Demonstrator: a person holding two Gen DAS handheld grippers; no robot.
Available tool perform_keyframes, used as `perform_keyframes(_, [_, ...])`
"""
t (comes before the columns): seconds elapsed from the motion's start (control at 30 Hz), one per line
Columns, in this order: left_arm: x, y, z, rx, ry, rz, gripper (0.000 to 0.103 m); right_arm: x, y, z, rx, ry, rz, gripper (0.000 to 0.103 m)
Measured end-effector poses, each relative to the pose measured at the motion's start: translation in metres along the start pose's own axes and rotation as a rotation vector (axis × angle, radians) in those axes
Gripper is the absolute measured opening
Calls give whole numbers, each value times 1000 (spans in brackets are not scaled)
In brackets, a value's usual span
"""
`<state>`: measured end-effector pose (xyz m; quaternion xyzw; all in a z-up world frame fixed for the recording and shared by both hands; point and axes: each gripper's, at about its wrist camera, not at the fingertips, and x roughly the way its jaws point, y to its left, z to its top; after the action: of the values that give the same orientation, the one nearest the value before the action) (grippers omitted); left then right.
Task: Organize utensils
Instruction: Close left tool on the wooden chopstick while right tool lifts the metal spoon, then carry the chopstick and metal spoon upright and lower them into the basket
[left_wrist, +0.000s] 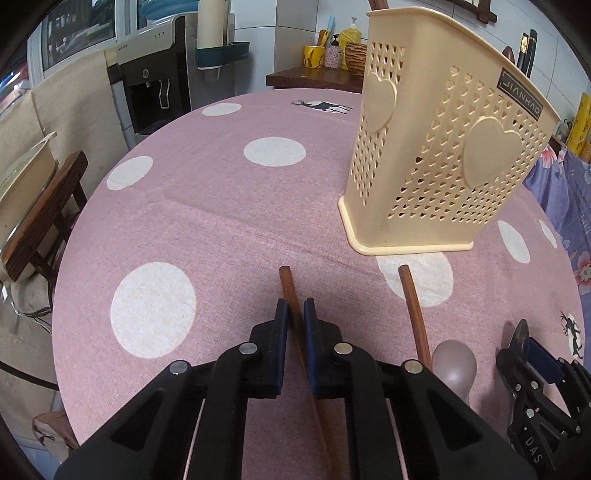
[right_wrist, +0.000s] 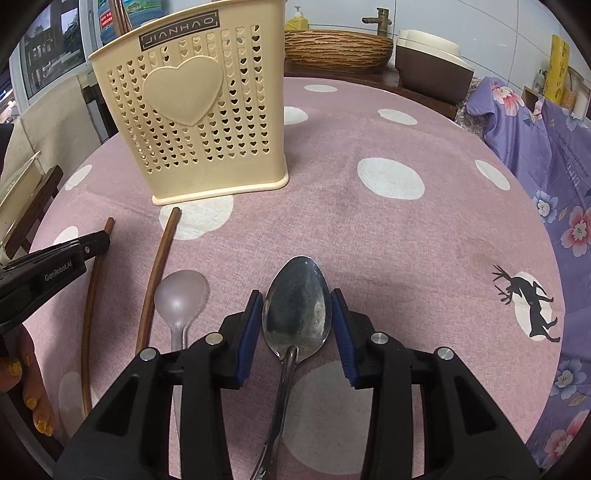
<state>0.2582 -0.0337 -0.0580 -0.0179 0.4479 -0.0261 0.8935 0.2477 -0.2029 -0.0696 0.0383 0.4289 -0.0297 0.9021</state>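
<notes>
My left gripper (left_wrist: 295, 301) is shut on a brown wooden chopstick (left_wrist: 286, 284) that lies on the pink dotted tablecloth (left_wrist: 207, 221). To its right lie a second chopstick (left_wrist: 415, 317) and a pale spoon (left_wrist: 454, 363). A cream perforated utensil holder (left_wrist: 443, 147) stands upright beyond them, with chopsticks (right_wrist: 122, 14) sticking out of its top. In the right wrist view my right gripper (right_wrist: 295, 293) has its blue pads against both edges of a metal spoon's (right_wrist: 295, 306) bowl, and the handle runs back under the gripper. The left gripper (right_wrist: 92, 243) shows at the left edge there.
A wooden chair (left_wrist: 48, 221) and a water dispenser (left_wrist: 155, 74) stand off the table's left side. Purple floral fabric (right_wrist: 546, 147) lies along the right edge. A woven basin (right_wrist: 338, 46) sits on the counter behind. A person's foot (right_wrist: 33, 387) shows at lower left.
</notes>
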Motion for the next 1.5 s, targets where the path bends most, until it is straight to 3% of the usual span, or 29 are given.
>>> perform_keyframes(0.27, [-16, 3, 8, -46, -42, -73, 8, -13, -15, 8, 49, -49, 101, 38])
perform_keyframes(0.57, [-93, 6, 30, -69, -268, -170, 8, -75, -25, 32, 34, -195, 182, 38])
perform_keyframes(0.8, [-135, 7, 41, -63, -404, -194, 8, -108, -24, 40, -2, -242, 224, 38])
perform_keyframes(1.2, [-144, 11, 44, -60, -444, -219, 8, -114, -10, 46, -60, -310, 240, 38])
perform_keyframes(1.5, [-181, 6, 78, -39, -527, -298, 7, -133, 1, 96, -99, -402, 267, 38])
